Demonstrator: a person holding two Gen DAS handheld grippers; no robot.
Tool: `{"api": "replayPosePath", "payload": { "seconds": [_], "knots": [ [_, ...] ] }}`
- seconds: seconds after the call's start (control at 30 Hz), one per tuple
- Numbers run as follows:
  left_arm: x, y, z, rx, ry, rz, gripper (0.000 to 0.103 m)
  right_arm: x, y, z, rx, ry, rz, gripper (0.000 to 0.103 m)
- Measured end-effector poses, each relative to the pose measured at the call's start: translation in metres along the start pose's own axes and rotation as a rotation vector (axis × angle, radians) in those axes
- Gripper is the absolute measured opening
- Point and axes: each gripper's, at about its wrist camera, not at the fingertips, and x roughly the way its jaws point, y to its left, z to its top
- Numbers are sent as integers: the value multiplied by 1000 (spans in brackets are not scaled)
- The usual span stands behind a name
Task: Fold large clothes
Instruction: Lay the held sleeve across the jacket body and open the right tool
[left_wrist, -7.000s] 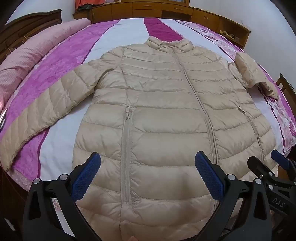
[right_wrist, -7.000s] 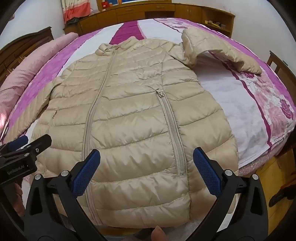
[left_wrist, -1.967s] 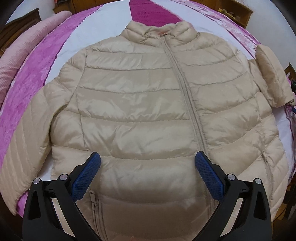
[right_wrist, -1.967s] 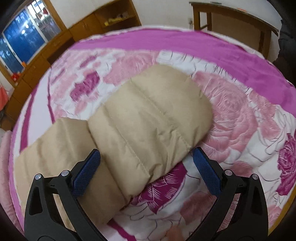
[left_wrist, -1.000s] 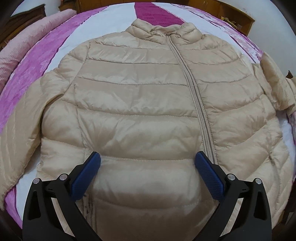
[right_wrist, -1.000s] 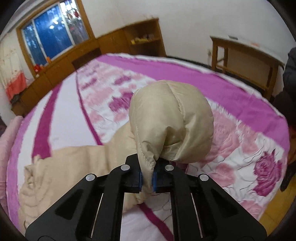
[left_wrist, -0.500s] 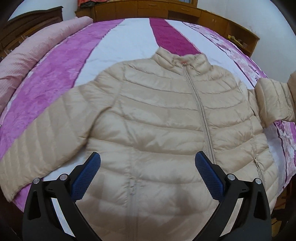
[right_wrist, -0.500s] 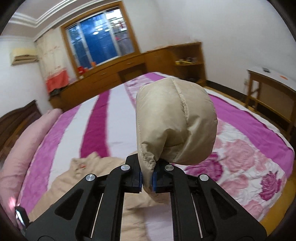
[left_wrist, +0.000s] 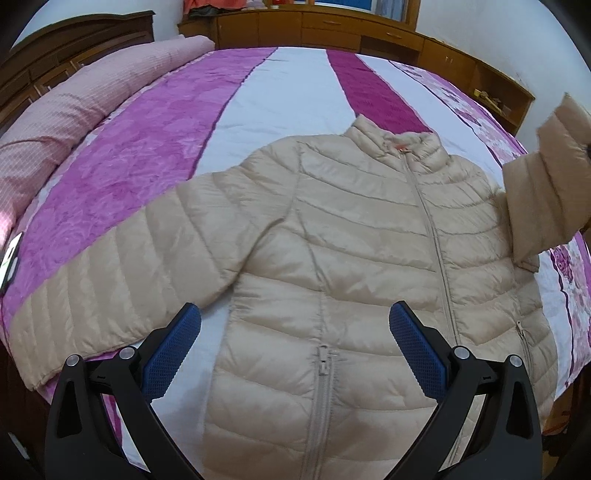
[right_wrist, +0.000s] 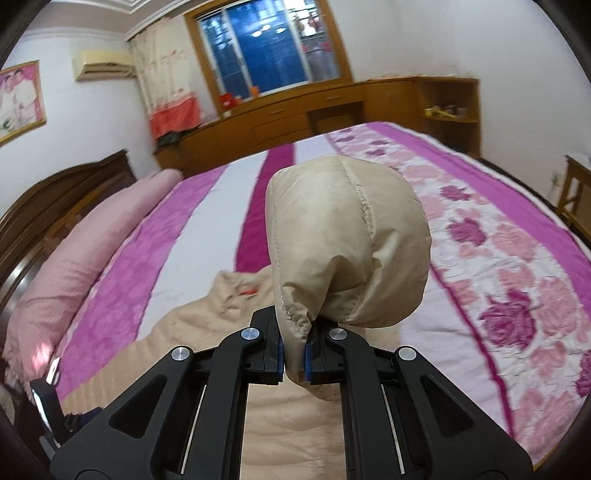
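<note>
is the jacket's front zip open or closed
Closed, as far as shown: the zip on the jacket runs joined from the collar down; its bottom end is hidden.

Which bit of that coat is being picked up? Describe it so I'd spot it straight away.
Start at the big bed with pink and purple stripes; a beige padded coat lies spread across it, front up. Its far sleeve lies flat. The near sleeve is raised off the bed, its cuff pinched between the fingers of the right gripper.
</note>
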Motion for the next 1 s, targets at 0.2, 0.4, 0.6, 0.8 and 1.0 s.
{"api": "replayPosePath", "payload": {
  "seconds": [0.2, 0.4, 0.6, 0.8, 1.0],
  "knots": [
    [1, 15, -2, -18, -4, 18, 98, 38, 44, -24, -33, 66, 68, 8],
    [-4, 32, -6, -33, -8, 43, 98, 93, 79, -54, -61, 178, 89, 8],
    [-7, 50, -10, -57, -8, 69, 98, 150, 111, -94, -105, 314, 98, 8],
    [-4, 61, -13, -76, 0, 81, 98, 182, 131, -124, -159, 394, 108, 15],
    [-3, 59, -10, -87, -6, 82, 98, 184, 126, -131, -118, 427, 228, 60]
  ]
}}
